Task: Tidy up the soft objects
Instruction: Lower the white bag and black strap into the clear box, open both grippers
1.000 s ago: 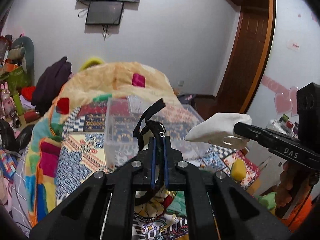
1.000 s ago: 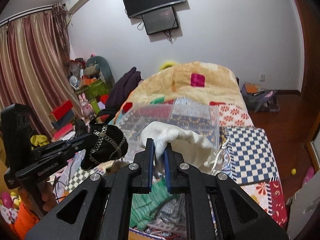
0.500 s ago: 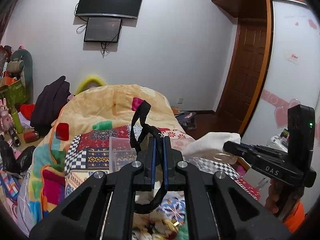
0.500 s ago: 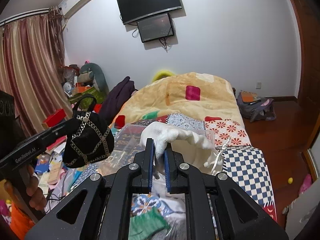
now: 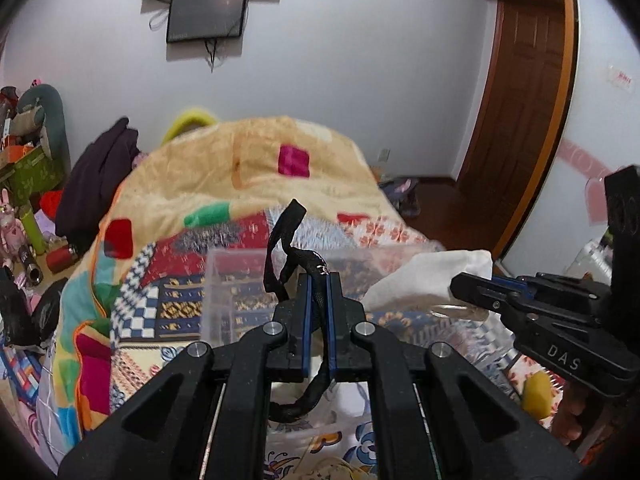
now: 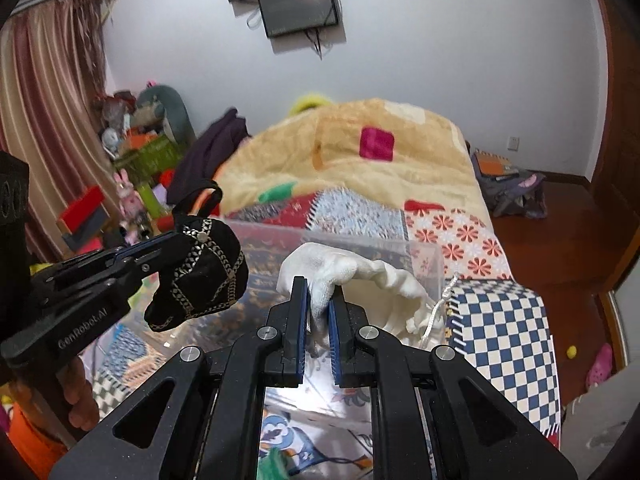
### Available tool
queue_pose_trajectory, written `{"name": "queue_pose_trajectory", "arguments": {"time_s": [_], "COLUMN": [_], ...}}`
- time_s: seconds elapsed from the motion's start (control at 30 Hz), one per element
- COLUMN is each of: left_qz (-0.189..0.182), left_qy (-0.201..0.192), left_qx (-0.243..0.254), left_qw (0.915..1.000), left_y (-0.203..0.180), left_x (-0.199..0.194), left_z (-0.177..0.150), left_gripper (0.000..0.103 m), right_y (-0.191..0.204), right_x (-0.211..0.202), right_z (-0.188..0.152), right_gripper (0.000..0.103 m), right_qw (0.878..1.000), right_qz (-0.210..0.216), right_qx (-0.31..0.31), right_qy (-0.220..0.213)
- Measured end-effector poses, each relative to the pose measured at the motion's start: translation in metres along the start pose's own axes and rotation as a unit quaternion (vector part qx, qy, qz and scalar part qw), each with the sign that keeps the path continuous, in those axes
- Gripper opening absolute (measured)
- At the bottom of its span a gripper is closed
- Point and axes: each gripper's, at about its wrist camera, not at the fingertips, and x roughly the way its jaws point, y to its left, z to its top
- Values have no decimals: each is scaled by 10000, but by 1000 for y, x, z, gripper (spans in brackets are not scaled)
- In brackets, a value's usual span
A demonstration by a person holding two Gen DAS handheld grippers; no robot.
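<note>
My left gripper (image 5: 318, 280) is shut on the strap of a small black handbag with silver chain trim (image 6: 200, 276); in the left wrist view only the black strap (image 5: 286, 240) shows, looping up past the fingers. My right gripper (image 6: 319, 292) is shut on a white drawstring cloth bag (image 6: 360, 280), also seen in the left wrist view (image 5: 424, 276). Both are held in the air over a clear plastic storage box (image 5: 224, 292) on the bed (image 6: 500, 312). The bag hangs over the box's right part and the handbag over its left.
The bed carries a patchwork quilt and a tan blanket (image 5: 260, 168). Toys and boxes crowd the floor at the left (image 6: 132, 168). A wooden door (image 5: 520, 100) and a bag on the floor (image 6: 508, 188) are at the right. A yellow object (image 5: 538, 396) lies at the bed's right edge.
Both grippers rose away from the box, then came back down toward it with their loads. The box now fills more of both views again. Neither grip changed.
</note>
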Motion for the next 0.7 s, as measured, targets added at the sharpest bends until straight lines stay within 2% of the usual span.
{"name": "queue_pose_trajectory", "arguments": {"time_s": [0.27,0.37,0.43,0.5,0.6,0.7], "left_qz": [-67,-214,-275,-306,-317,-323], "left_qy": [450,590,639,651,591,490], "left_qx": [270,197,110,53,-4,-32], "left_qw": [9986,9978,9975,9974,9977,9983], "left_y": [-17,-19,-19,-18,-21,-21], "left_x": [18,17,14,11,-1,-17], "left_z": [-15,-20,-24,-25,-28,-30], "left_gripper": [6,10,13,19,27,32], "right_y": [2,2,2,2,3,4], "right_x": [19,15,11,4,-12,-29], "right_z": [-15,-19,-20,-21,-22,-21], "right_gripper": [9,11,15,25,39,46], "right_qw": [9979,9971,9969,9971,9980,9990], "right_qz": [-119,-83,-84,-91,-108,-126], "right_qx": [-110,-97,-108,-135,-172,-192], "right_qy": [623,750,777,747,592,386]}}
